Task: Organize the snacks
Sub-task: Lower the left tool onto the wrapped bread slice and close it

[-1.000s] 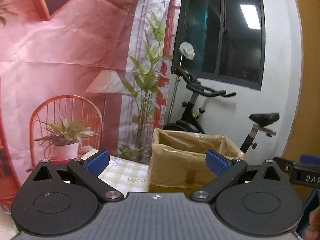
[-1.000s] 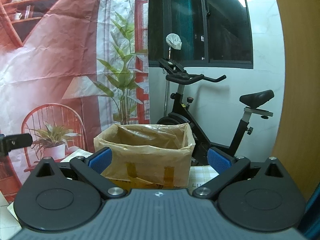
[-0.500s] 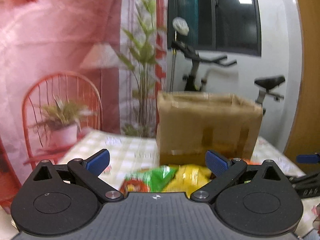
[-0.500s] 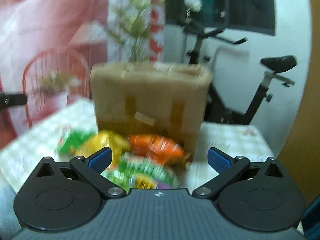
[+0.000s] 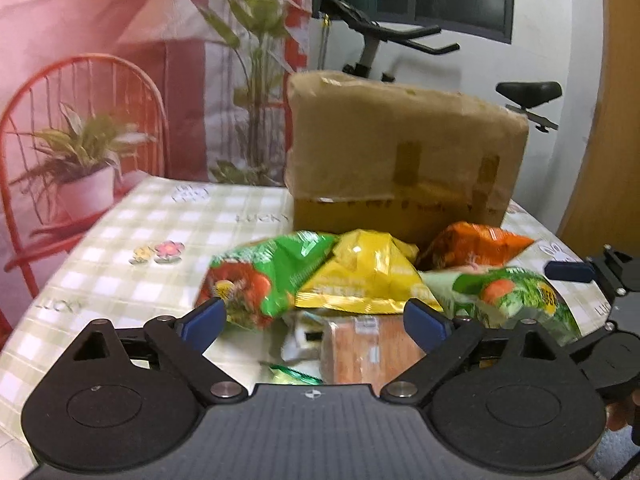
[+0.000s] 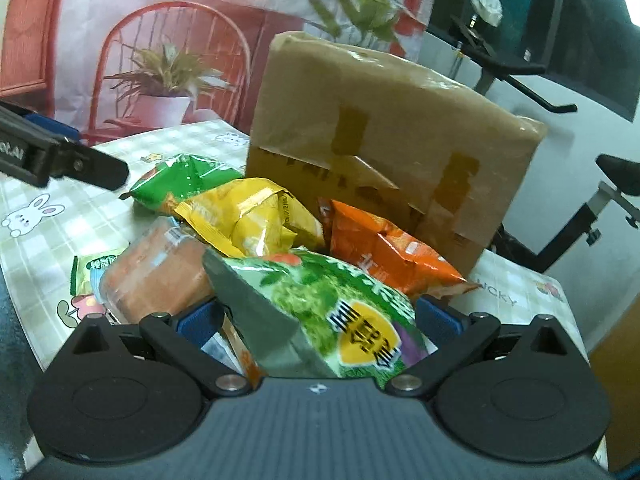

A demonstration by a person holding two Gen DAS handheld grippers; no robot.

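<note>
A heap of snack bags lies on the checked tablecloth (image 5: 140, 240) in front of a tall cardboard box (image 5: 404, 152). My left gripper (image 5: 316, 320) hovers over a clear-wrapped orange-brown packet (image 5: 360, 344); its jaws are closing, and the pads touch nothing. Beyond it lie a green-and-red bag (image 5: 272, 276), a yellow bag (image 5: 368, 272) and an orange bag (image 5: 472, 244). My right gripper (image 6: 319, 320) stands open with a large green bag (image 6: 332, 300) between its fingers. The same box (image 6: 384, 136) rises behind.
A small green sachet (image 6: 96, 268) lies near the table's front edge. An exercise bike (image 5: 400, 36) stands behind the box by a white wall. A printed backdrop (image 5: 100, 80) hangs at the left, and a wooden door (image 5: 612, 140) is at the right.
Both grippers have dropped and tipped downward. The box's open top has gone out of sight and the snack heap has come into view. The green bag now sits between the right fingers.
</note>
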